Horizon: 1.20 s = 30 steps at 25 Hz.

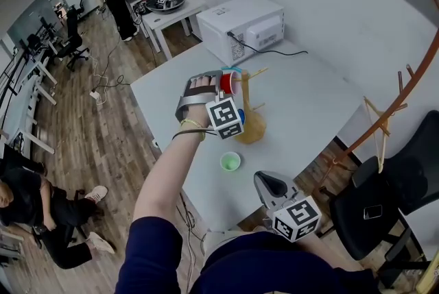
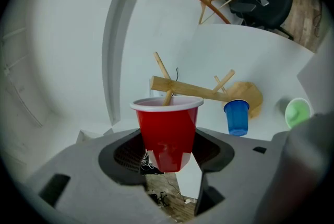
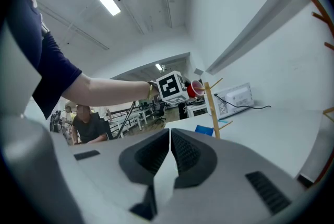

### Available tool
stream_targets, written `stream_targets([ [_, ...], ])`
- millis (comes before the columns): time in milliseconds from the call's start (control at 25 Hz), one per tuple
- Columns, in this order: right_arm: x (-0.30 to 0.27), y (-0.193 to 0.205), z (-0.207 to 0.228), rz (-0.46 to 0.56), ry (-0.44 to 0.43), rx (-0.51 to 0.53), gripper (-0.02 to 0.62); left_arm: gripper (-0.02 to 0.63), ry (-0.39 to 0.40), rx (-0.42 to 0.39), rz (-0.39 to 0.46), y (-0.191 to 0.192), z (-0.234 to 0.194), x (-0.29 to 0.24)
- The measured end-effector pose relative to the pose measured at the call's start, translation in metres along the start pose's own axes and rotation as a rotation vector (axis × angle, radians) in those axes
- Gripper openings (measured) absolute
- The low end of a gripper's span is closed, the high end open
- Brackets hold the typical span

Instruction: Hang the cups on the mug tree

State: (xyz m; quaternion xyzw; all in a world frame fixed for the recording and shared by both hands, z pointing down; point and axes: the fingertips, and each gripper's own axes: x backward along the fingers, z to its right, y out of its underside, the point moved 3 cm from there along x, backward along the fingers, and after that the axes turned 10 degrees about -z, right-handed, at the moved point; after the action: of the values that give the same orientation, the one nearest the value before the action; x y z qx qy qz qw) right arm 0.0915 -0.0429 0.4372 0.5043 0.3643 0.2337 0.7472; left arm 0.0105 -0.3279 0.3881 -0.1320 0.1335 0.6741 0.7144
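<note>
cup: the red cup (image 2: 169,129) is in the air at the top of the tree (image 2: 193,91), right against its trunk, with the tip of an upper peg (image 2: 168,96) already inside the rim.
left jaws: the left gripper (image 2: 168,151) has its jaws set wide, one on each side of the cup's lower half. The cup looks carried by them rather than by the peg.
cup from jaws: straight ahead, base nearest the jaws and mouth away from them.
cup axis: runs along the line the gripper points, base to mouth, aimed at the trunk. In the head view the cup lies on its side, mouth facing the tree.
peg and axis: the peg enters at a slant, off the cup's centre line. By my judgement the next move depends on sliding the cup further along the peg before letting go.
nearer hand: the left, at the tree.
right jaws: the right gripper (image 3: 170,157) is closed on nothing. It is well apart from the tree on the person's side, pointing at it.
others: a blue cup (image 2: 237,117) is beside the trunk near the base and seems to hang on a lower peg. A green cup (image 2: 297,112) stands on the table (image 1: 309,101) near the base.
</note>
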Motion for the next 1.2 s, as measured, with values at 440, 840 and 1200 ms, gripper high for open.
stream_targets([
  [440,0.007,-0.002,0.006,0.016,-0.003,0.001,0.031,0.281,-0.043,-0.136,-0.034,-0.015,0.002,0.002],
  [840,0.012,0.000,0.012,0.015,0.008,0.009,0.031,0.281,-0.043,-0.154,-0.040,-0.020,0.004,0.002],
  [1200,0.014,0.000,0.011,0.015,0.006,0.014,0.031,0.281,-0.033,-0.160,-0.038,-0.023,0.005,0.004],
])
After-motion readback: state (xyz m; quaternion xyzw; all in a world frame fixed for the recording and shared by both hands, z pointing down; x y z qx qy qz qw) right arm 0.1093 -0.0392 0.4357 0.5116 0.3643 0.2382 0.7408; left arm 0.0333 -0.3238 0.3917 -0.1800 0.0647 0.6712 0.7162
